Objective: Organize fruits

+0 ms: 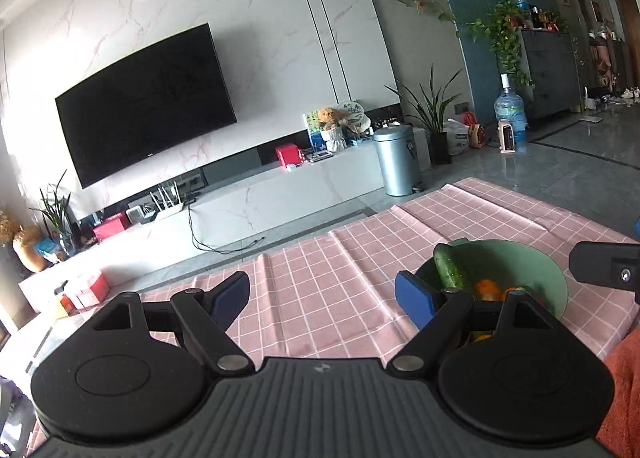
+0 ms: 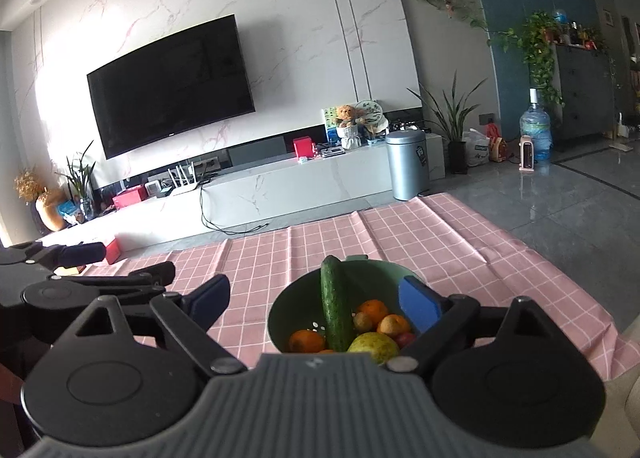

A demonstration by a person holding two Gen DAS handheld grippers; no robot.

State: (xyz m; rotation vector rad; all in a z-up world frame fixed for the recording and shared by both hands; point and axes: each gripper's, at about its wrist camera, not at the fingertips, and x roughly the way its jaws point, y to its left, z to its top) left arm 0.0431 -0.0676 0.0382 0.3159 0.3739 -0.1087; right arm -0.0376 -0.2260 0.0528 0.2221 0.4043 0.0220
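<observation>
Both grippers are hanging wide open and empty above the pink checked bench [image 2: 460,242]: the left gripper [image 1: 322,304] and the right gripper [image 2: 316,304]. The green bowl [image 2: 376,270] is already holding a cucumber [image 2: 335,306], oranges [image 2: 373,309] and a yellow-green pear [image 2: 374,346]. Any further reach should be coming down over the rim, avoiding the leaning cucumber.

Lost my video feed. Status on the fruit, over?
Left gripper open, empty. Right gripper open, empty. Cucumber and fruit sit in green bowl. Nothing in the way.
</observation>
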